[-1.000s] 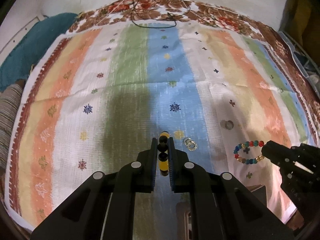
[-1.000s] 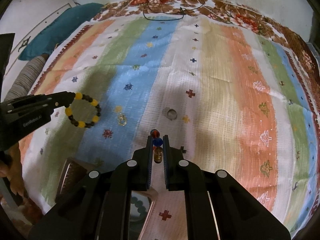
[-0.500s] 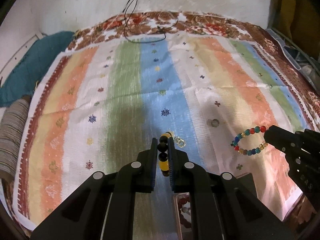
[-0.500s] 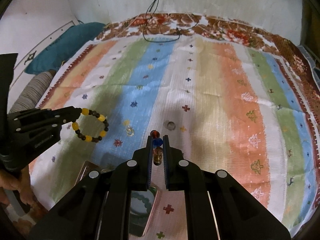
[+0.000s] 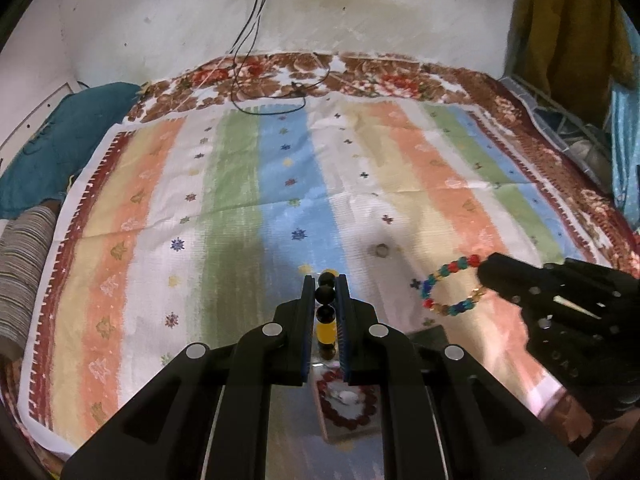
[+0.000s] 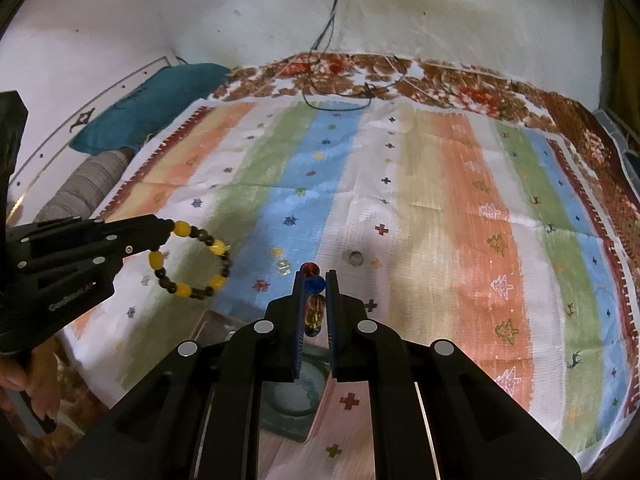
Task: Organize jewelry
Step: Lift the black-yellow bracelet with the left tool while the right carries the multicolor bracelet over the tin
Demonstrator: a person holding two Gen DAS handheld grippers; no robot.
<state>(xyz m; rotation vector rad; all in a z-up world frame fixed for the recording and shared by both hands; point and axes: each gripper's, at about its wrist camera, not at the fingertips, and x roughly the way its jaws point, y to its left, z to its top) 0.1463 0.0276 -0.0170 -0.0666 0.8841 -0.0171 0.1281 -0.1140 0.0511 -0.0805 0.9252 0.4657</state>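
1. Left tongs (image 5: 325,296), closed on the yellow-and-black bracelet (image 6: 192,264), hold it clear above the bedspread (image 5: 240,208).
2. The box (image 5: 348,408) lies at six o'clock beneath them.
3. Right tongs (image 6: 314,296) pinch the multicoloured bracelet (image 5: 452,288); its light, slick beads likely slip, so gripping across the strand suits.

Only one piece of writing shows: a pale line of lettering on the black side of the left tongs (image 6: 162,236), seen in the right wrist view near the lower edge of the housing. It is too blurred and small to read for certain. In the left wrist view, faint marks sit on the body of the right tongs (image 5: 486,276); these cannot be read either.
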